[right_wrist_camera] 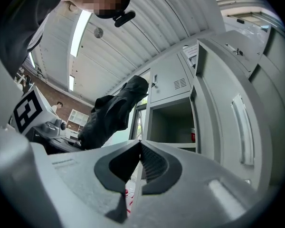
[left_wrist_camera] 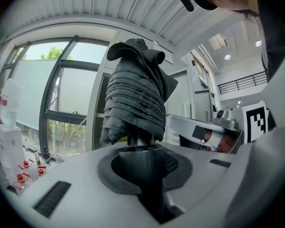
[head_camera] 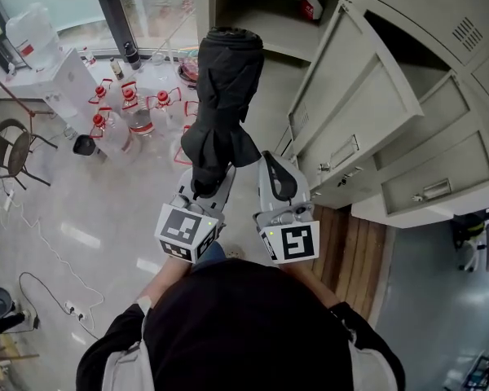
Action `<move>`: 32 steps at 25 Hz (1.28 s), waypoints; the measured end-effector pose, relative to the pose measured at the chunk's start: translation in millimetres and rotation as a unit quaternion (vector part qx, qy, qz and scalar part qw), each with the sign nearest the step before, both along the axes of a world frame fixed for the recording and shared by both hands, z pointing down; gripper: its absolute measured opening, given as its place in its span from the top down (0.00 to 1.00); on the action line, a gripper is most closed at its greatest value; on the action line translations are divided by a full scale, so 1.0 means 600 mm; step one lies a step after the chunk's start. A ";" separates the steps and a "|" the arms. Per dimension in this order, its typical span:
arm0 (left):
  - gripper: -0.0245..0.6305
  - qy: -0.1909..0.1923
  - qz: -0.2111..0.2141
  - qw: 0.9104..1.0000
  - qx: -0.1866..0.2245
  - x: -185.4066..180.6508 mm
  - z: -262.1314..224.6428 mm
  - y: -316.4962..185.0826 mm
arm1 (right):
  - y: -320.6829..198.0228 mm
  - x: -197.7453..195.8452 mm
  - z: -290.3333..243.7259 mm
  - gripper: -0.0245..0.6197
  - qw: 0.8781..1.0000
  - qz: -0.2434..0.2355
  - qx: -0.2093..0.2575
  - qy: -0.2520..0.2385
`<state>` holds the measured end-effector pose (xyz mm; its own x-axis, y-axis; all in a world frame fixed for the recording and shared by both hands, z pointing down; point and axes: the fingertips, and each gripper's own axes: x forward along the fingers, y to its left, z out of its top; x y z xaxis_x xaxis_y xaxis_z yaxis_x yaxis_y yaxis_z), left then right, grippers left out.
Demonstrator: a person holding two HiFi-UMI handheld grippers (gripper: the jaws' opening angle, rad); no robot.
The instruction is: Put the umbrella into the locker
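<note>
A folded black umbrella [head_camera: 222, 96] stands up from my left gripper [head_camera: 205, 187], which is shut on its handle stem. In the left gripper view the bunched fabric [left_wrist_camera: 135, 103] rises just beyond the gripper [left_wrist_camera: 141, 151], whose jaws clamp the dark stem. My right gripper [head_camera: 277, 165] is beside it on the right, apart from the umbrella, shut with nothing in it. In the right gripper view that gripper [right_wrist_camera: 140, 144] has its jaw tips together, with the umbrella [right_wrist_camera: 111, 113] to the left. An open locker compartment [right_wrist_camera: 173, 122] lies ahead. Its door [head_camera: 354, 96] swings out to the right.
A grey bank of lockers [head_camera: 440, 23] fills the upper right, several doors ajar. A small red-and-white container [head_camera: 312, 6] sits on the open shelf. Water jugs with red caps [head_camera: 130, 108] stand on the floor at left, near a chair [head_camera: 8, 149]. Cables trail lower left.
</note>
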<state>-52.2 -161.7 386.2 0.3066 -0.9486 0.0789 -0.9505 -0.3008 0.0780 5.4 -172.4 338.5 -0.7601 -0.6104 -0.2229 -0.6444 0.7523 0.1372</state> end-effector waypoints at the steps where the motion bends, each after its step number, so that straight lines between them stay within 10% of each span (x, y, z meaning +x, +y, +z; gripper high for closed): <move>1: 0.88 0.002 0.002 1.000 -0.004 0.001 0.002 -0.009 | -0.006 0.000 0.001 0.96 1.000 0.000 -0.002 -0.001; 20: 0.88 0.015 0.090 0.994 -0.053 -0.042 0.005 -0.232 | -0.170 -0.059 -0.006 0.96 0.997 0.070 -0.007 -0.002; 32: 0.88 0.065 0.189 0.973 -0.112 -0.039 -0.011 -0.353 | -0.259 -0.081 -0.004 0.96 0.988 0.151 -0.013 -0.014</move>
